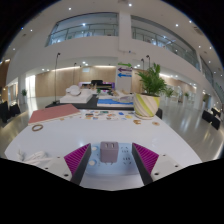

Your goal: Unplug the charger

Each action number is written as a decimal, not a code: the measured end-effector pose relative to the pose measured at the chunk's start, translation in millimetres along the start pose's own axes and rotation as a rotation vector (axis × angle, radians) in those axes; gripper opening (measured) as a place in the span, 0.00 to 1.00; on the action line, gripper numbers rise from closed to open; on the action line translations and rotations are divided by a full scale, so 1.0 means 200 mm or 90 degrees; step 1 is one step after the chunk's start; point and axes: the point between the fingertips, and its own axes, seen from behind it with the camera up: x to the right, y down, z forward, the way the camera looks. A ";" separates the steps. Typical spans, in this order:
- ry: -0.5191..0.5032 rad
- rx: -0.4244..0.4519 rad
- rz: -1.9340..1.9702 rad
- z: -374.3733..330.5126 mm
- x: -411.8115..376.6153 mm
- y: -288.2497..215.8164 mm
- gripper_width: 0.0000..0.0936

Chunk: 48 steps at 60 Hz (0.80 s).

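gripper view | my tool (109,160) stands open, magenta pads (77,157) wide apart, holding nothing | charger (108,152) sits on the white bench (60,140) between the fingers, gap on both sides | potted plant (149,92) in yellow pot beyond, right | small ring (37,127) far left | no writing readable

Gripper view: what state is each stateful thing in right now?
Tool: open, fingers apart on either side of the charger, not pressing on it.
Charger: between the fingers, apparently still plugged into the white power strip.
Potted plant: upright on the table, well beyond the fingers.
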 end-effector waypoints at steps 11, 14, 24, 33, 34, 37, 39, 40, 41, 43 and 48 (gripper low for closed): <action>-0.018 -0.016 0.000 0.09 -0.04 0.03 0.27; -0.018 -0.019 0.001 0.10 -0.05 0.03 0.24; 0.004 0.088 0.038 0.00 0.09 -0.40 0.21; 0.044 0.050 0.089 -0.09 0.47 -0.59 0.21; 0.045 0.038 0.083 -0.09 0.51 -0.58 0.21; 0.048 0.012 0.068 -0.08 0.64 -0.52 0.21; 0.054 -0.012 0.049 -0.07 0.72 -0.46 0.21; 0.055 -0.027 0.038 -0.06 0.75 -0.43 0.21; 0.054 -0.041 0.028 -0.05 0.78 -0.39 0.21; 0.052 -0.069 0.014 -0.03 0.83 -0.30 0.21; 0.042 -0.133 -0.015 0.02 0.92 -0.06 0.21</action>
